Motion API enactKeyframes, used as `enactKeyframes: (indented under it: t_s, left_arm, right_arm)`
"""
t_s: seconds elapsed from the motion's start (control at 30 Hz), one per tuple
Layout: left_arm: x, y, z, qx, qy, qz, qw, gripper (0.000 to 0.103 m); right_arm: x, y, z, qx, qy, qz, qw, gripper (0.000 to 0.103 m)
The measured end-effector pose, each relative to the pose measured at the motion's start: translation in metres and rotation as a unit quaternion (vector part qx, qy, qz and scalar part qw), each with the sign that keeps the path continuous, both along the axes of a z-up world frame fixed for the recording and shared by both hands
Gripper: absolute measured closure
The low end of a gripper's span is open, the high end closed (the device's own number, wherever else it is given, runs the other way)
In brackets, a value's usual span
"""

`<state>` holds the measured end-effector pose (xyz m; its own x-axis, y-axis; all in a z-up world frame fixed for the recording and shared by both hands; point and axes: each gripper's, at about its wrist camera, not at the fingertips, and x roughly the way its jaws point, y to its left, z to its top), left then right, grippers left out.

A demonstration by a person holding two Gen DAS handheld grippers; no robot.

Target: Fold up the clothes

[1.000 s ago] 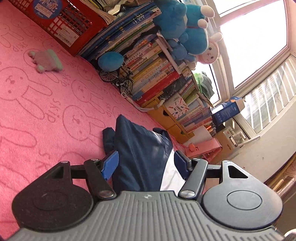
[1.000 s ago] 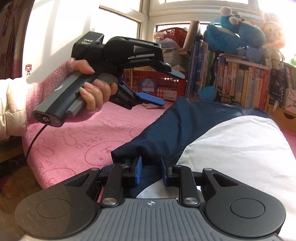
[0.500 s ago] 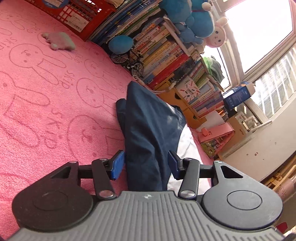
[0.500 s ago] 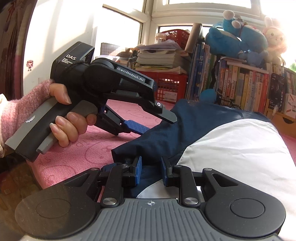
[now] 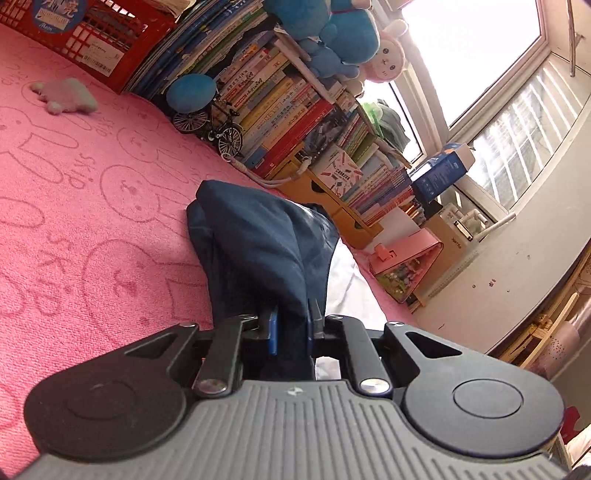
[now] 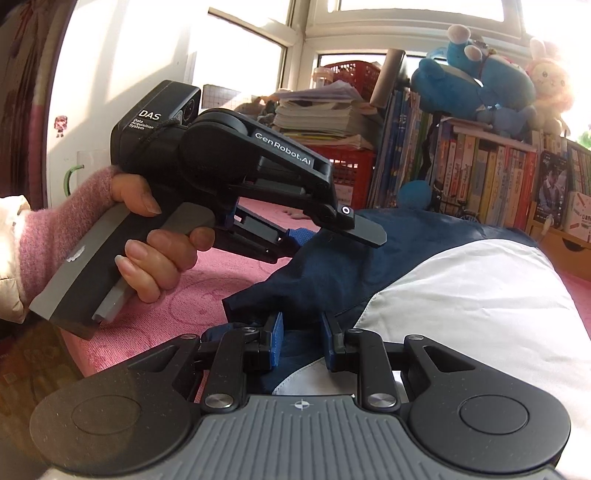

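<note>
Closed just now on a raised ridge of the navy-and-white fabric garment point(image 5: 258, 251): left gripper point(image 5: 291, 328), open a second ago.
Lying on the pink rabbit-print blanket point(image 5: 92, 221), near edge pinched by right gripper point(image 6: 301, 332); thin bite, could slip when lifted.

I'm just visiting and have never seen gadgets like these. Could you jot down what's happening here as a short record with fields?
Setting: pink rabbit-print blanket, bookshelf and plush toys by a window
Garment: navy and white garment lying on the blanket
Left gripper: its jaws have just been closing; now shut on a raised navy fold
Right gripper: shut on the garment's near edge
Person: hand in a pink sleeve squeezing the left tool's handle
Stage: both edges pinched, fold not yet made
</note>
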<state>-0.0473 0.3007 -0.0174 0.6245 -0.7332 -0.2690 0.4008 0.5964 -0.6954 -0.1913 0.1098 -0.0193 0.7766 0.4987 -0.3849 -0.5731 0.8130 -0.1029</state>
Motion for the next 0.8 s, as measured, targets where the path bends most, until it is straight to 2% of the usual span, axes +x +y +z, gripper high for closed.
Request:
enactKeyframes:
  t_s: [0.07, 0.13, 0.2, 0.23, 0.3, 0.33, 0.43, 0.67, 0.8]
  left_arm:
    - [-0.001, 0.003, 0.0, -0.007, -0.003, 0.008, 0.9999, 0.095]
    - [0.004, 0.002, -0.002, -0.003, 0.014, 0.02, 0.9997, 0.093]
    - [0.016, 0.003, -0.009, -0.014, 0.053, 0.025, 0.9981, 0.082]
    - [0.022, 0.002, -0.011, -0.018, 0.061, 0.031, 0.9975, 0.081]
    - [0.03, 0.0, -0.008, -0.017, 0.052, 0.049, 0.9973, 0.084]
    - [0.034, -0.001, -0.006, -0.014, 0.047, 0.056, 0.9972, 0.091]
    - [0.053, -0.005, 0.004, 0.005, 0.04, 0.068, 0.9968, 0.099]
    - [0.093, -0.009, 0.012, 0.043, 0.033, 0.071, 0.996, 0.1]
    - [0.101, -0.004, 0.012, 0.04, 0.031, 0.086, 0.995, 0.099]
  right_arm:
    - [0.0, 0.0, 0.0, -0.001, -0.002, 0.0, 1.0, 0.078]
    - [-0.001, 0.0, -0.001, -0.002, -0.004, 0.0, 1.0, 0.078]
    - [-0.001, 0.001, -0.001, -0.003, -0.004, 0.0, 1.0, 0.078]
    - [-0.001, 0.001, -0.001, -0.003, -0.004, 0.0, 1.0, 0.078]
    - [-0.001, 0.001, -0.001, -0.004, -0.005, 0.001, 1.0, 0.078]
    - [-0.001, 0.001, -0.001, -0.004, -0.005, 0.0, 1.0, 0.078]
    - [-0.001, 0.001, -0.002, -0.004, -0.005, -0.001, 1.0, 0.078]
    - [-0.001, 0.001, -0.003, 0.002, -0.002, -0.002, 1.0, 0.078]
    - [-0.001, 0.003, -0.004, 0.002, -0.001, -0.002, 1.0, 0.078]
